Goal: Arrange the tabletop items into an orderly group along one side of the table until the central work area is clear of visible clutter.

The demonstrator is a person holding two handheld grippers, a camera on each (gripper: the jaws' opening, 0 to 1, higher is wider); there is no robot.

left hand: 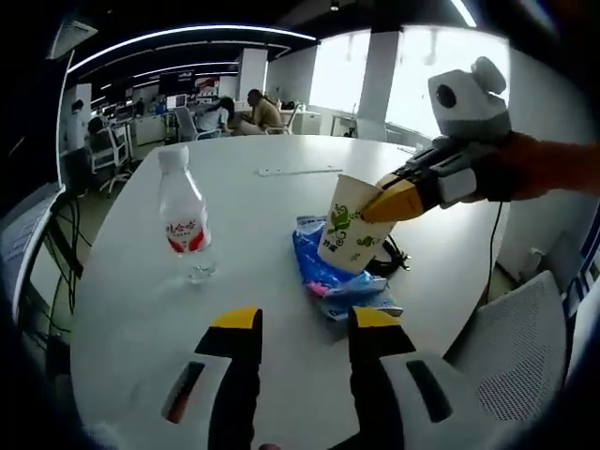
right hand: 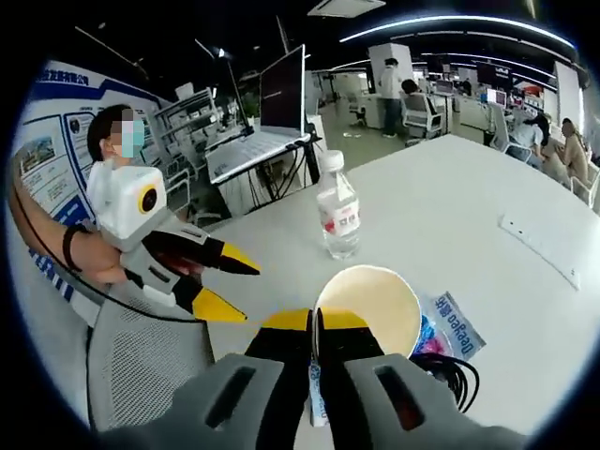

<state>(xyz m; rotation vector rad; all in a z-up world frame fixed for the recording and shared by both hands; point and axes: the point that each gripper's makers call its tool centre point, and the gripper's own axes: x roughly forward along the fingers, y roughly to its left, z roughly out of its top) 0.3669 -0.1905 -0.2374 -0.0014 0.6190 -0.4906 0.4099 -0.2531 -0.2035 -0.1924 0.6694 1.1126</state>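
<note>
With the right tool (right hand: 315,323) clamped on the paper cup's (right hand: 367,302) rim, it should stay level while moving to the desk (right hand: 487,178) edge, as the left tool (left hand: 294,321) waits wide open.

A clear water bottle (left hand: 182,214) with a red label stands upright on the white worktop (left hand: 141,309). A paper cup (left hand: 352,225) printed in green tilts over a blue packet (left hand: 323,272), apparently beside a black cable (left hand: 392,255).

The cup (left hand: 354,223) hides much of the blue packet (left hand: 330,269) and the black cable (left hand: 392,255) behind it. The bottle (left hand: 184,215) label's print is too small to read.
</note>
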